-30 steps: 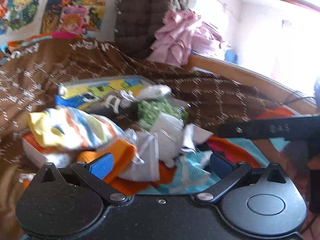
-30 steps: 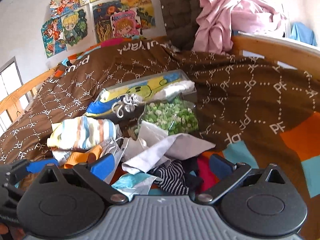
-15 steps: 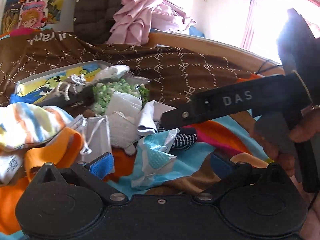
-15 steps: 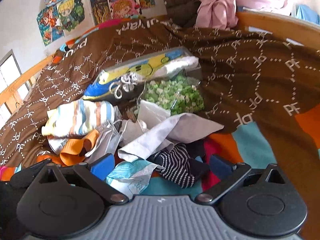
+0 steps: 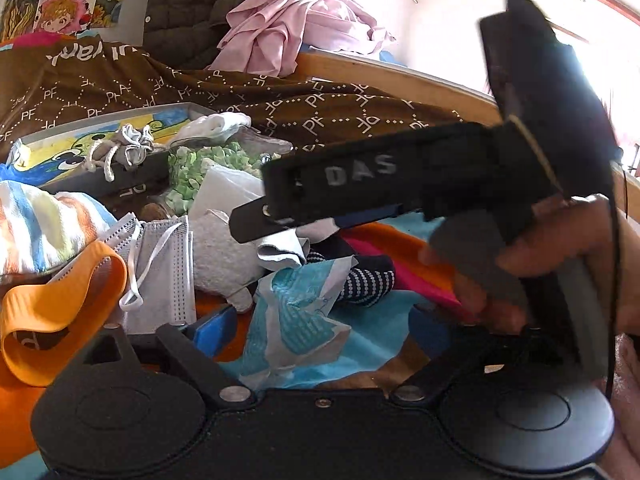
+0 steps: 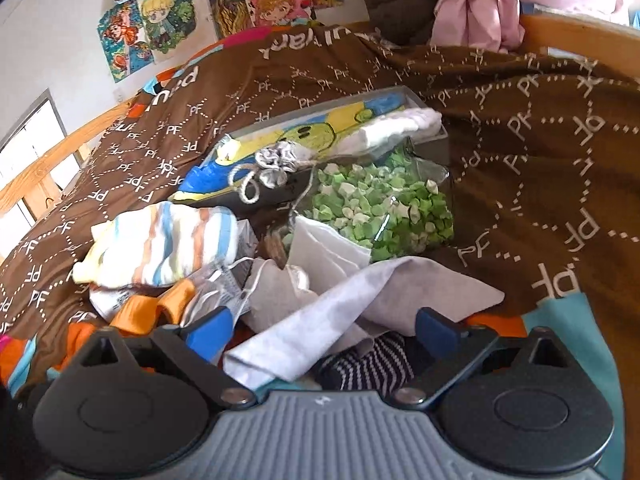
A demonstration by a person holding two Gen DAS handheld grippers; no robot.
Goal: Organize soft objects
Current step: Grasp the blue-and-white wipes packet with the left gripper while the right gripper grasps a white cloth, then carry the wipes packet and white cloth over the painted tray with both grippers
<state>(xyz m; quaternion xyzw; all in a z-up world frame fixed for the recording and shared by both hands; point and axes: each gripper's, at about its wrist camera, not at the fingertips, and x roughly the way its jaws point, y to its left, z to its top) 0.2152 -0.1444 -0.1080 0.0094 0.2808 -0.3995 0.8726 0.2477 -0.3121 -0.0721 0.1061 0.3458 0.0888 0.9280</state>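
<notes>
A pile of soft things lies ahead of both claws: white cloth and striped sock between the spread right claw; blue mask between the spread left claw. Beyond, a tray holds a drawstring pouch, beside a clear box of green bits.

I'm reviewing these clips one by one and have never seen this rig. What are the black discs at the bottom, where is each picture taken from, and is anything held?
No robot arm here: a person holds a two-finger gripper in each hand, each carrying a forward-looking fisheye camera. The black discs are the gripper bodies. The left gripper is open above a teal wrapper. The left view also shows the other tool, held by a hand. The right gripper is open around a white cloth and holds nothing. A pile lies on the brown blanket: striped sock, face mask, bag of green bits.
</notes>
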